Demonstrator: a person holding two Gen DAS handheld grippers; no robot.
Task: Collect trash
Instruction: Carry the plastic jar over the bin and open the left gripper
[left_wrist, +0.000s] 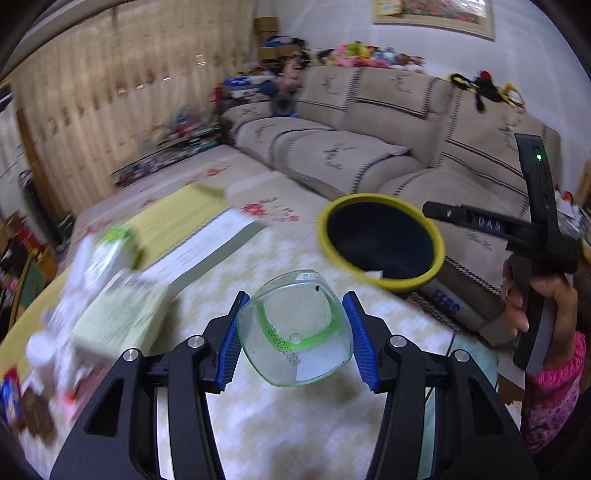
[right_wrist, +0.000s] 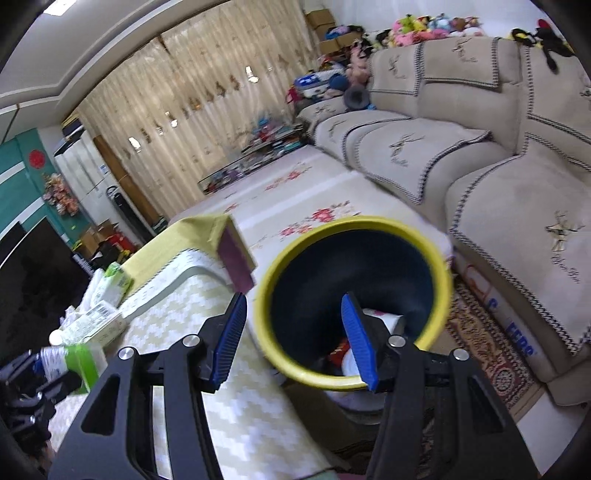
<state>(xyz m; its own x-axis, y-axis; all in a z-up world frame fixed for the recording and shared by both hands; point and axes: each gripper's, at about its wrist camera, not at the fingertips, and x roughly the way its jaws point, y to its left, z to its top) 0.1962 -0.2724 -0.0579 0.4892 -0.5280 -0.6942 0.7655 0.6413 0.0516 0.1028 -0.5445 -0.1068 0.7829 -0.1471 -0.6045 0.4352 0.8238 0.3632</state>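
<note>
My left gripper (left_wrist: 293, 334) is shut on a clear plastic cup (left_wrist: 295, 328) with a green band, held above the table, bottom end toward the camera. A dark trash bin with a yellow rim (left_wrist: 382, 242) stands just past the table's right edge, a little ahead of the cup. In the right wrist view my right gripper (right_wrist: 293, 338) is open and empty, right above the near rim of the bin (right_wrist: 354, 295). Trash lies in the bin's bottom (right_wrist: 351, 354). The right gripper's body (left_wrist: 535, 236) shows at the right of the left wrist view.
The table (left_wrist: 288, 424) has a pale zigzag cloth. Tissue packs and boxes (left_wrist: 110, 314) lie at its left, blurred. A green carton and bottle (right_wrist: 79, 360) sit at the left in the right wrist view. A beige sofa (left_wrist: 369, 155) runs behind the bin, with a patterned rug (right_wrist: 487, 339) below.
</note>
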